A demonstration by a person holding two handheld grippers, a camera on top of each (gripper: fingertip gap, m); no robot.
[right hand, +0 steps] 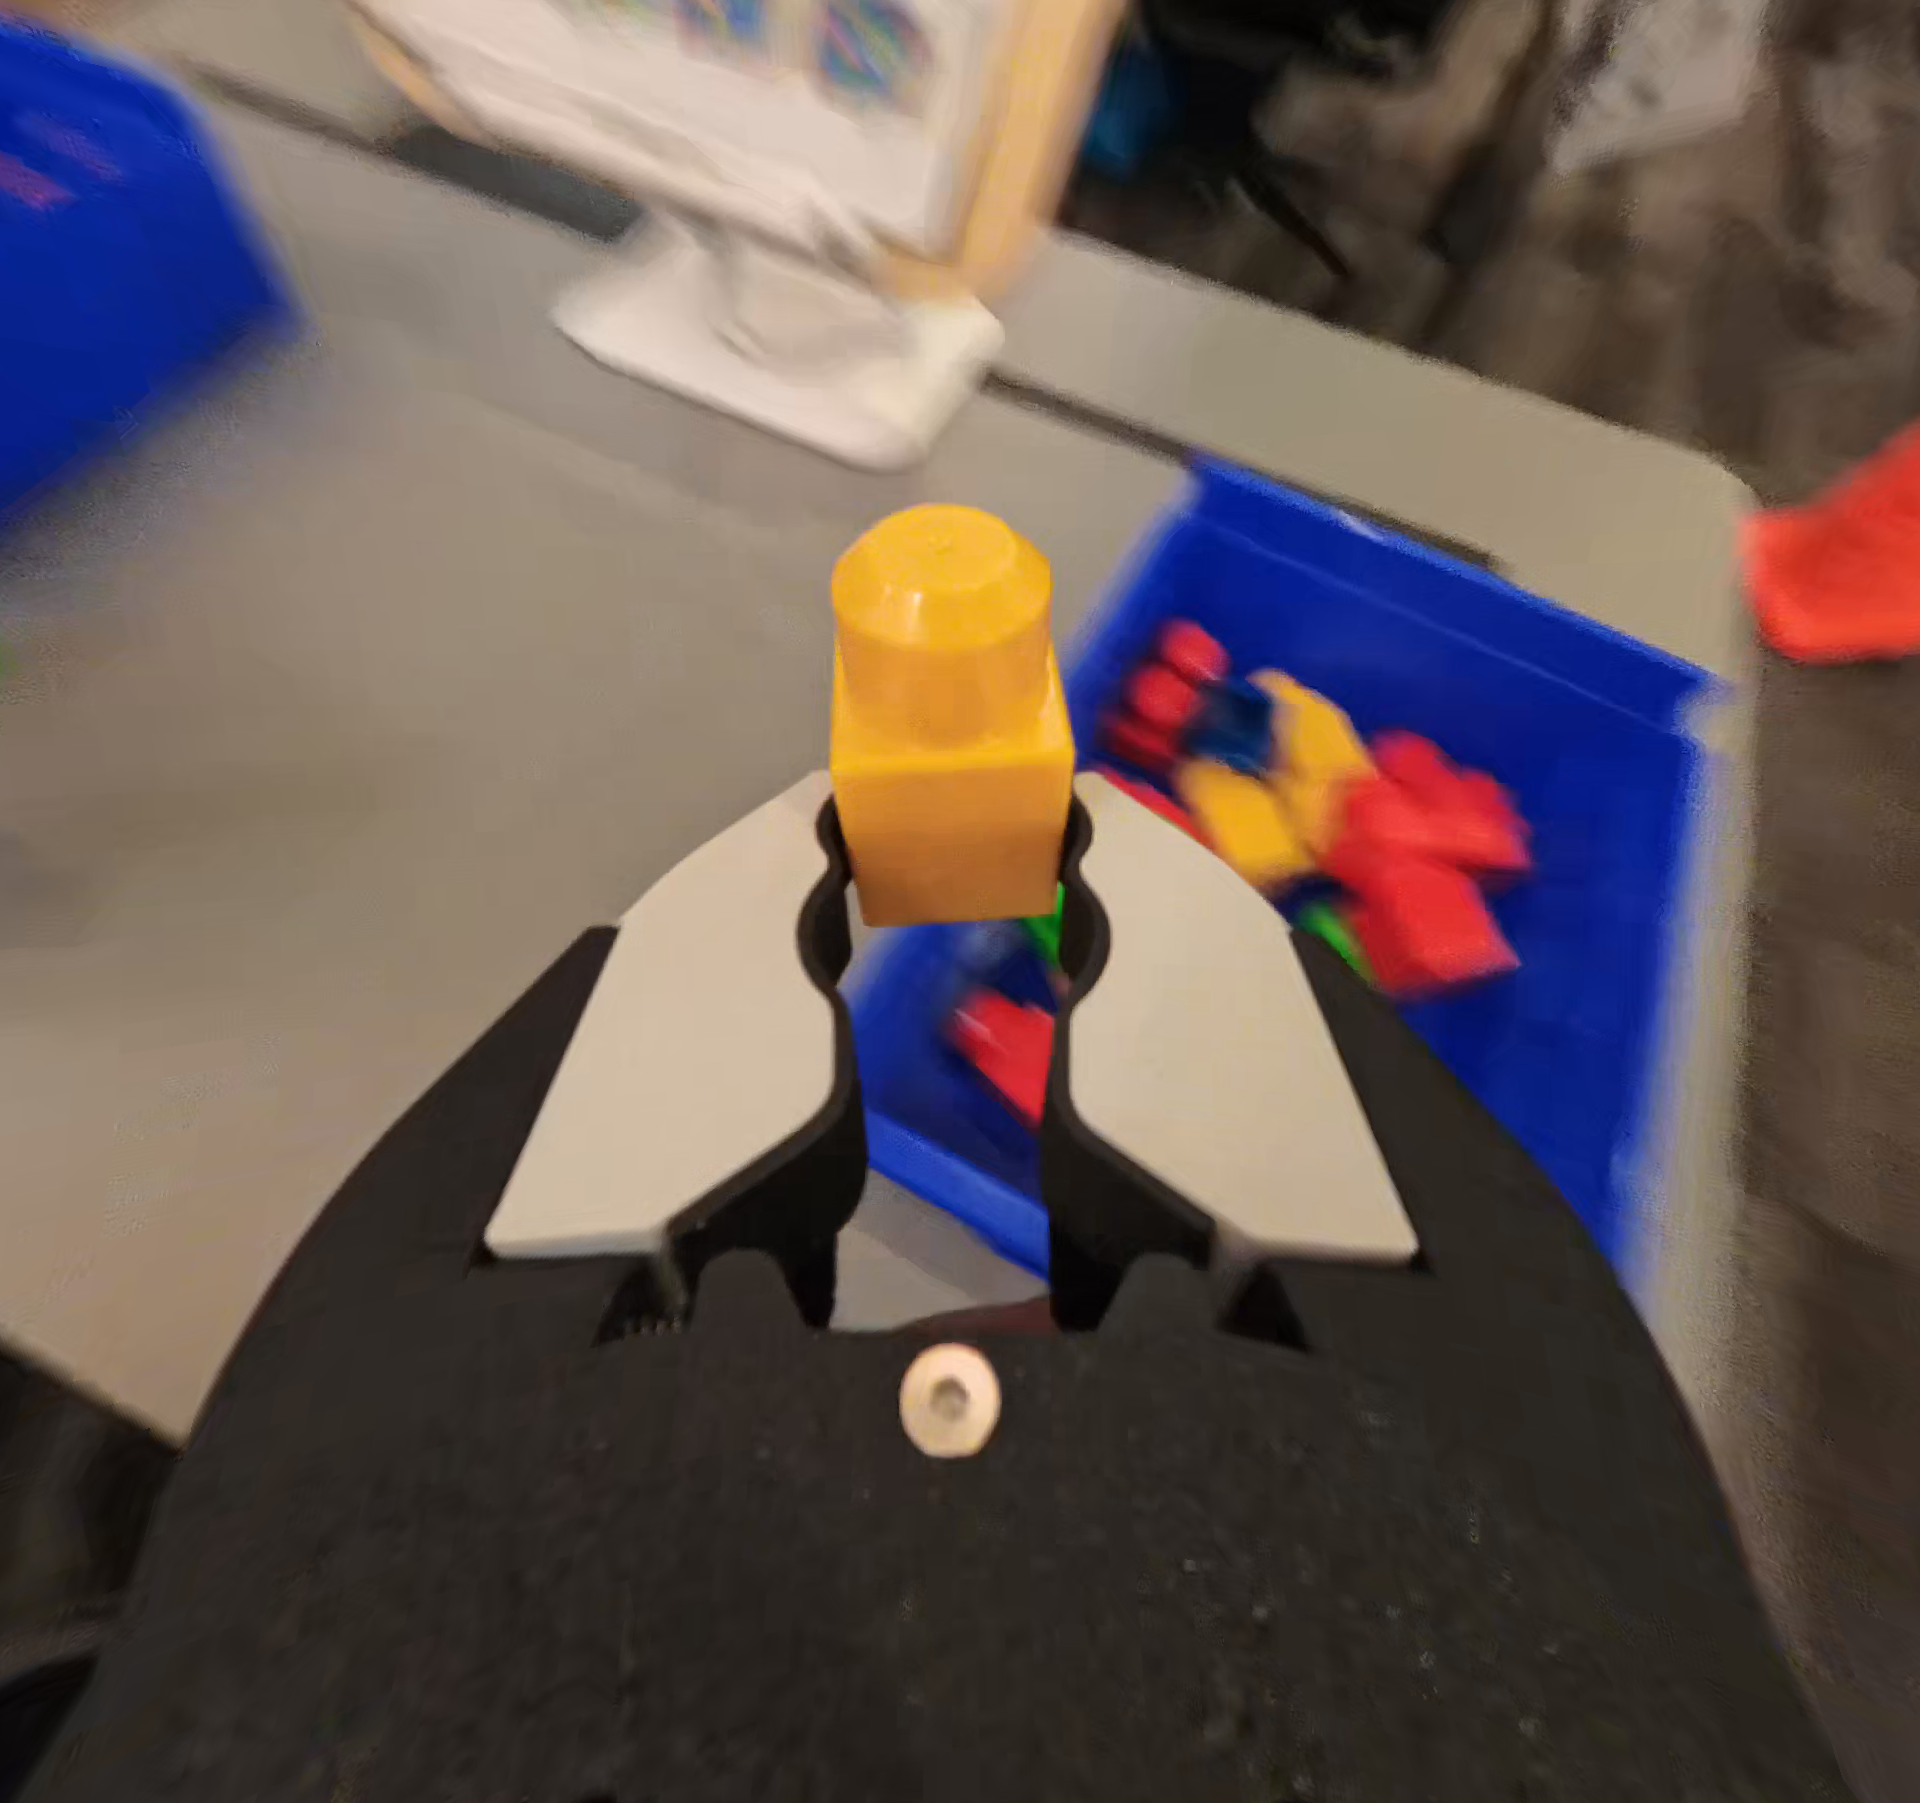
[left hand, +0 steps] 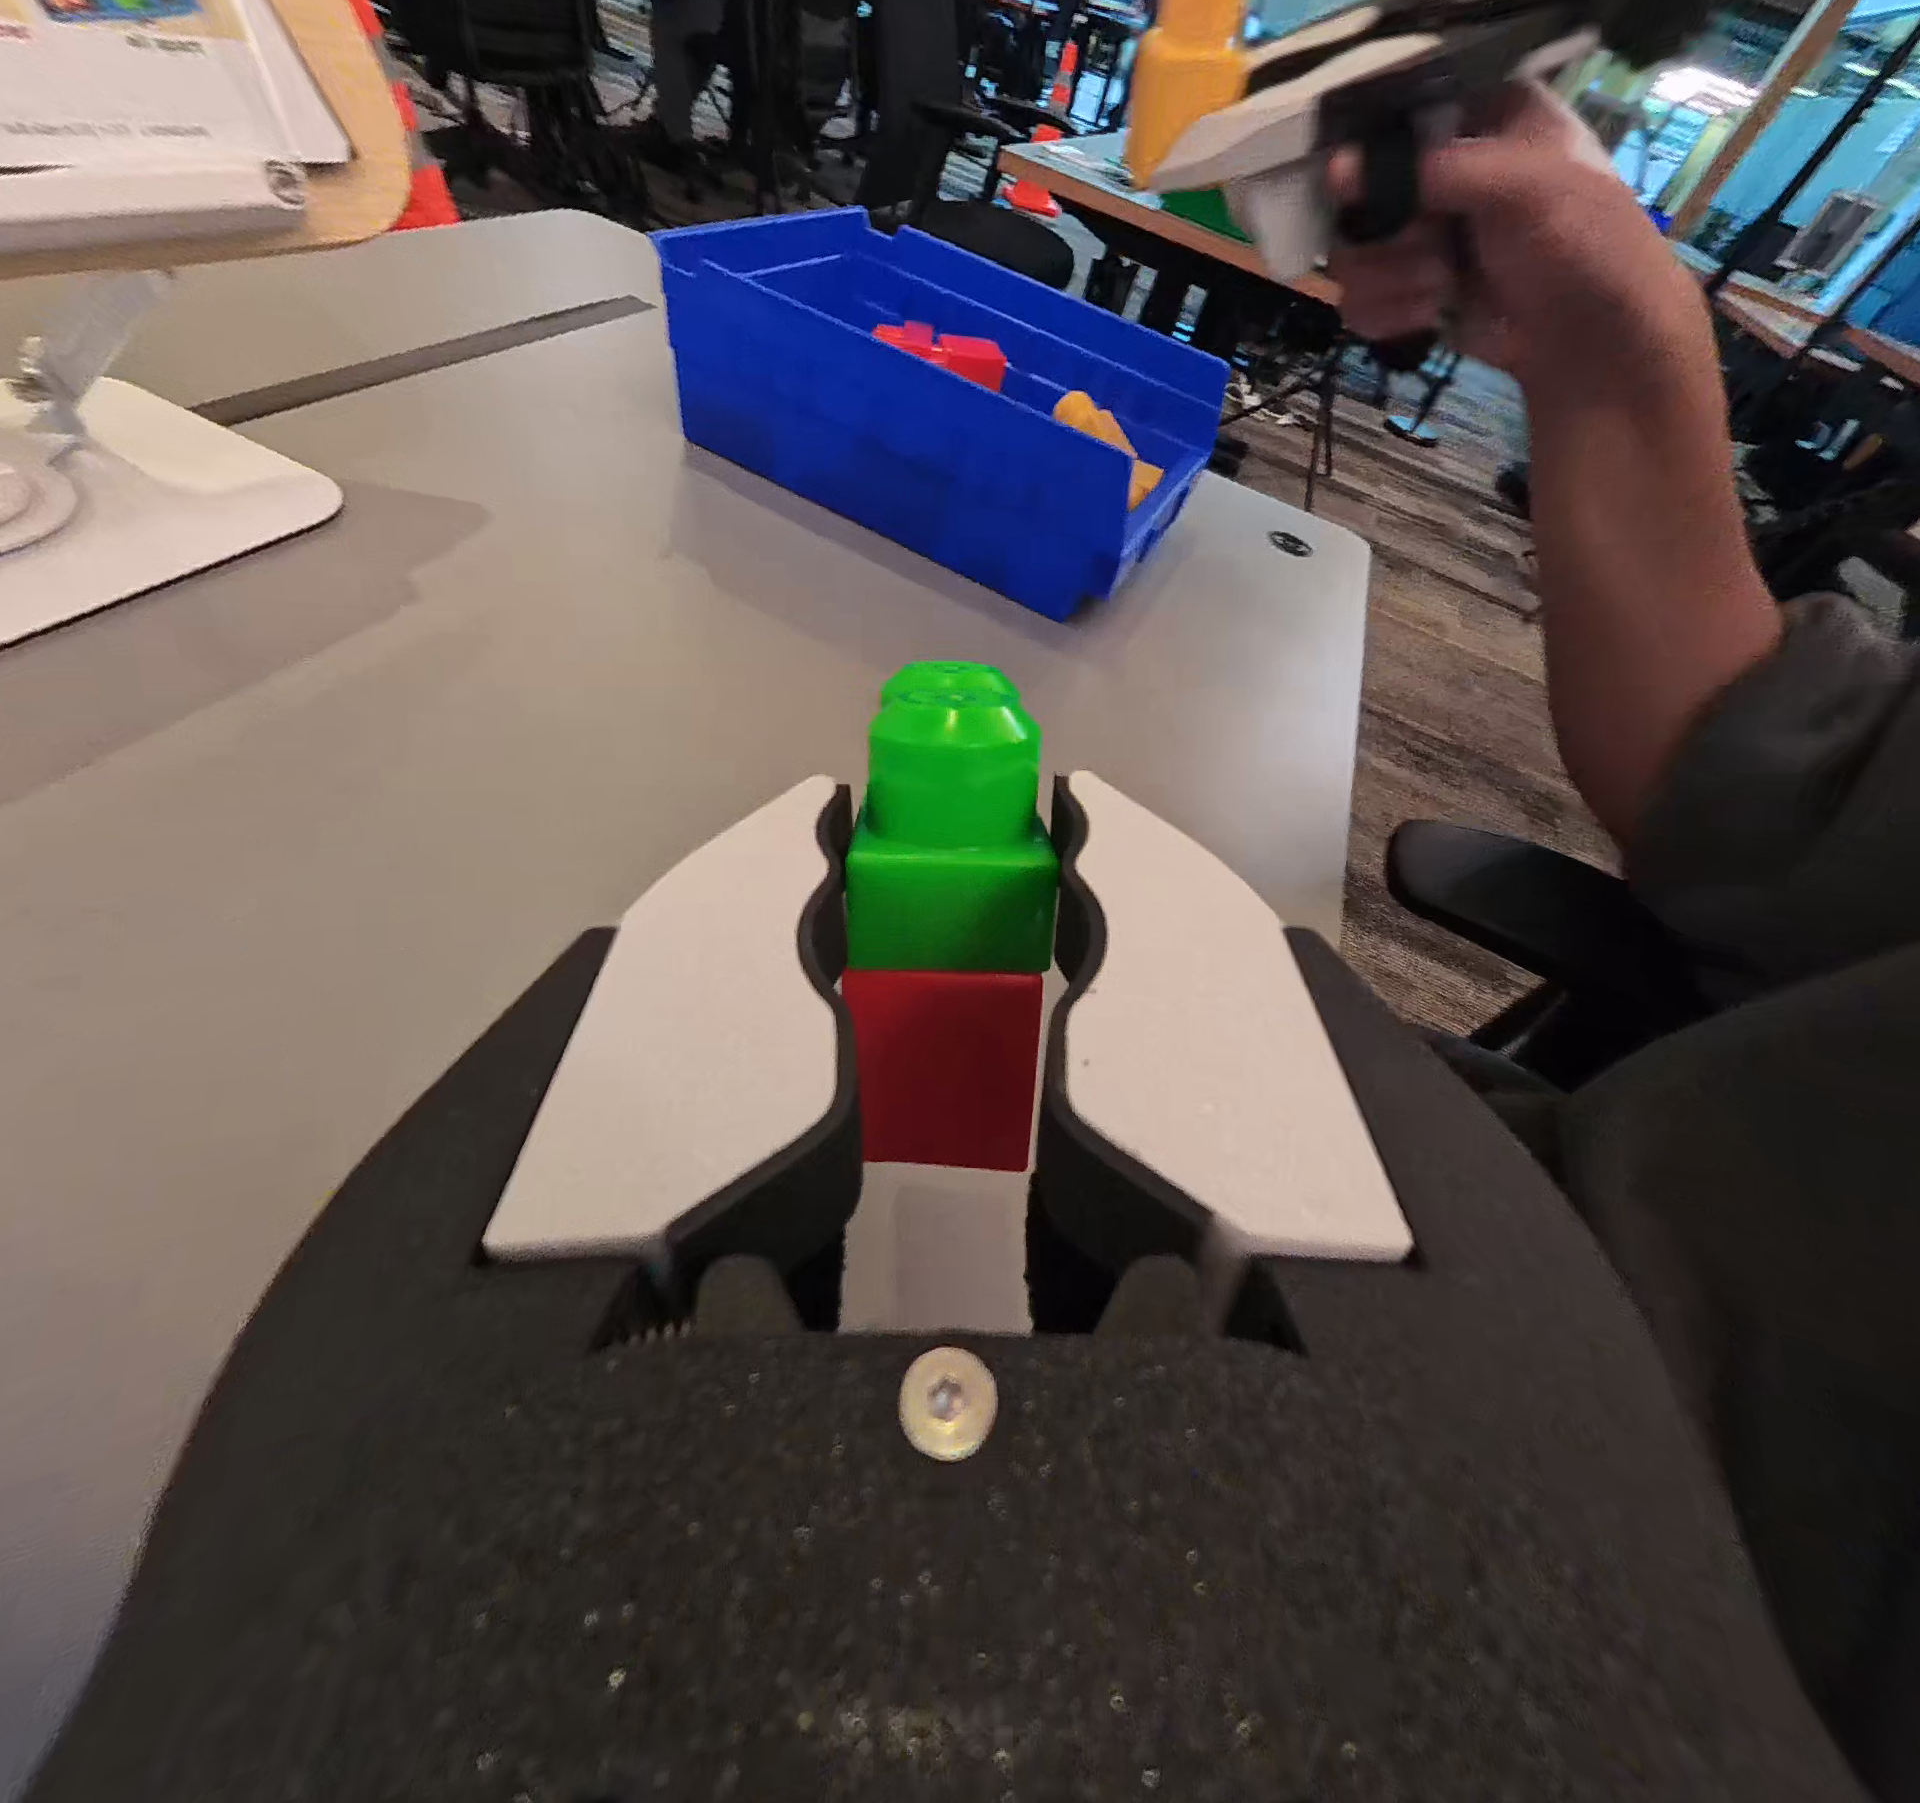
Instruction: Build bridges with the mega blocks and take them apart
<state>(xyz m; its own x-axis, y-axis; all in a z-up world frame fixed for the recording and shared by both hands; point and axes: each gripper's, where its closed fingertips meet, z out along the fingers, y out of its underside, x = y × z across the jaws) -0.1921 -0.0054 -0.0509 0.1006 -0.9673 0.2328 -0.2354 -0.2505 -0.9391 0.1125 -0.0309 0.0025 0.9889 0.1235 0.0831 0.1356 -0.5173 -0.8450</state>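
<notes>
left gripper [left hand: 948, 880] pinching green block [left hand: 951, 870] stacked on red block [left hand: 943, 1067] | right gripper [right hand: 951, 849] pinching yellow block [right hand: 948, 787] over blue bin [right hand: 1507, 974]

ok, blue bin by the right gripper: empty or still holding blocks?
Still holding blocks. The right wrist view shows the blue bin with a loose pile of red, yellow, blue and green blocks inside; the count is blurred.

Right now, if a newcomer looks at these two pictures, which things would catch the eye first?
The bright green plastic block stacked on a dark red block, clamped in the left gripper above the grey table. Next, the orange-yellow single-stud block pinched by the right gripper, over a blue plastic bin of mixed blocks.
</notes>
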